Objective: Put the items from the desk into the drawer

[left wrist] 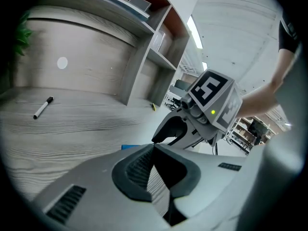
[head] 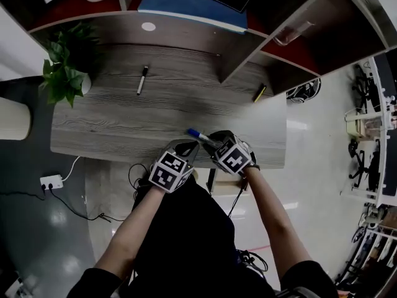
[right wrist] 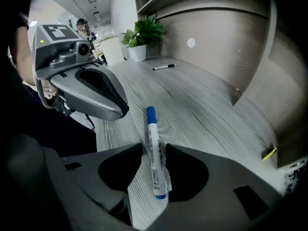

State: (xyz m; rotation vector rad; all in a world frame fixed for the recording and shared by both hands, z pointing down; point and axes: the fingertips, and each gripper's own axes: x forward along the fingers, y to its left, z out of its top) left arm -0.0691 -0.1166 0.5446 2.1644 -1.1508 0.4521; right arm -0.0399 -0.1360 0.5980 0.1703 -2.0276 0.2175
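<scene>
Right hand-held gripper (right wrist: 154, 150): I see its jaws nearly together, closed on the marker (right wrist: 155, 153), one jaw on each side of the barrel.
Marker: white barrel with a blue cap. The cap end sticks out past the jaw tips and the blue butt end sits back between them. In the head view it points up-left from the gripper, over the near strip of the tabletop (head: 124, 117). I cannot tell whether it touches the wood.
Left hand-held gripper (left wrist: 154, 147): its jaw tips meet and I see nothing between them. It sits just beside the right one, at the near edge.
Writing: there is fine dark print along the marker barrel, too small for me to read. Each gripper's cube shows black-and-white square markers.
Other items: a black pen (head: 142, 79) lies well apart, towards the back panel. A small yellow item (head: 259, 94) lies at the right rear, by the foot of the shelf upright. A plant (head: 62, 67) stands at the left rear corner.
Edges: both grippers hang at the front edge, with the person's arms coming in from below it.
Room: I have broad bare wood between the grippers and the pen. The shelf upright closes off the right rear.
</scene>
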